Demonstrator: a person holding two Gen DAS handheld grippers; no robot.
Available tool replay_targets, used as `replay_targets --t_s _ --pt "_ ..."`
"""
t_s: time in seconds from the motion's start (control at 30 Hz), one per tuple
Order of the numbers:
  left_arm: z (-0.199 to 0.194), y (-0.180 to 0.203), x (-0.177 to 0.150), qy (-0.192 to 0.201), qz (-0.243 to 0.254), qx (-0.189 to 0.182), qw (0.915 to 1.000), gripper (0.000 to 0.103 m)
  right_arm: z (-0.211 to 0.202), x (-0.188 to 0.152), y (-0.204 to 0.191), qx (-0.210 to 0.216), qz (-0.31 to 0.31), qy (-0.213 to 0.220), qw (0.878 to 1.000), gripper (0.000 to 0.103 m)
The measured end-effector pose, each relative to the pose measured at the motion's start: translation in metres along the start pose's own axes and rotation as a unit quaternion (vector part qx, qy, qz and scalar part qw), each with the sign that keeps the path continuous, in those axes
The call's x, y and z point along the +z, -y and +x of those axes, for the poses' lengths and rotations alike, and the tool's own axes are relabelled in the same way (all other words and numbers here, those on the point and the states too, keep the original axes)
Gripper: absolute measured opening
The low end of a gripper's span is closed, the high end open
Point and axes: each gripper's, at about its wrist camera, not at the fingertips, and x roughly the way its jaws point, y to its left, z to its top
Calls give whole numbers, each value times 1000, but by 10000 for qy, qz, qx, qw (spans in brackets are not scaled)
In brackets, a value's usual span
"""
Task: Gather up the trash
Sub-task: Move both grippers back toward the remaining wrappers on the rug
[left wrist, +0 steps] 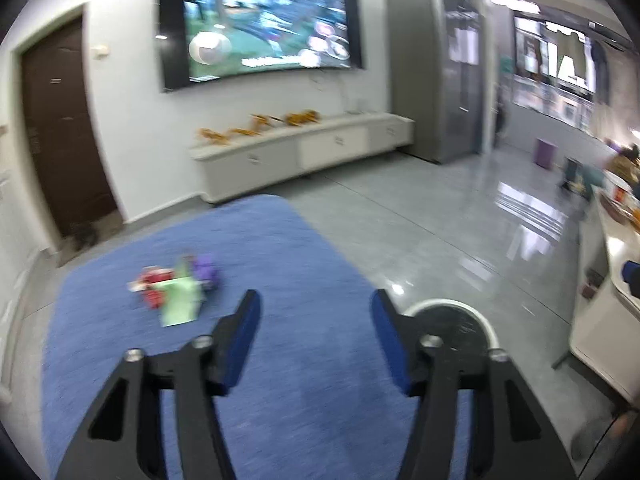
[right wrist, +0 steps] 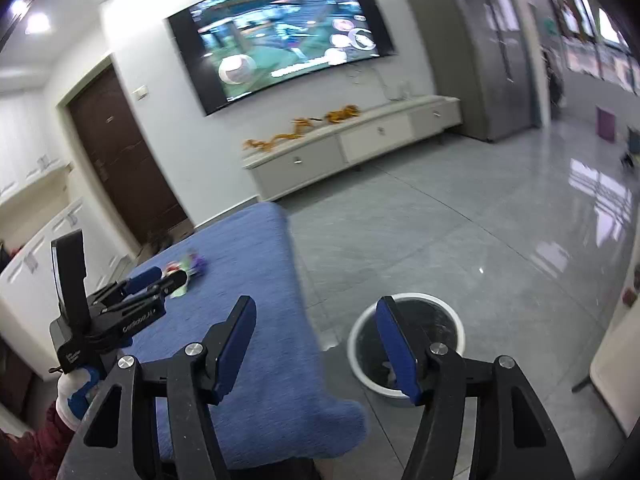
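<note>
I see the trash pile [left wrist: 176, 286] left of centre on the blue cloth [left wrist: 280, 360], ahead-left of my left gripper [left wrist: 316, 308], the nearer one; both it and my right gripper [right wrist: 316, 314] gape wide, empty, bin [right wrist: 406, 344] lower right

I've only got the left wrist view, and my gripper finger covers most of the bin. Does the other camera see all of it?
Observer: Yes. The right wrist view shows the bin with its full white rim, on the floor beside the blue cloth.
Operator: Anything inside?
Observer: A few pale scraps at the bottom; I cannot tell what.
Operator: How does my gripper look from there?
Observer: The left gripper is open, its tips close to the trash pile; contact is unclear.
</note>
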Motion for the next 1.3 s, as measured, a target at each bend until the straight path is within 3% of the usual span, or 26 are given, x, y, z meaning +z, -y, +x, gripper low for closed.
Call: replay_targets --t_s 0.13,0.33,0.5,0.77,1.03,1.3 --pt "-23 -33 -16 173 -145 613 9979 75 18 -1 -31 374 -263 -98 9989 61" --pt "-36 -80 -38 -66 -543 1068 9928 77 61 -12 -73 787 -595 -509 9938 61" --pt "-34 -97 -52 -277 -626 1278 9894 77 81 -26 -95 913 -886 -782 9888 61" --pt "-9 -118 -69 -725 -731 1435 9843 77 110 -17 -114 981 -1137 -878 9848 61" --pt "17 -143 -90 -1210 -1150 1071 9801 77 147 -12 -124 987 -1122 -1077 9829 62" --pt "30 -139 -101 -1531 -1376 424 9777 77 173 -12 -121 781 -1054 -1264 9833 62"
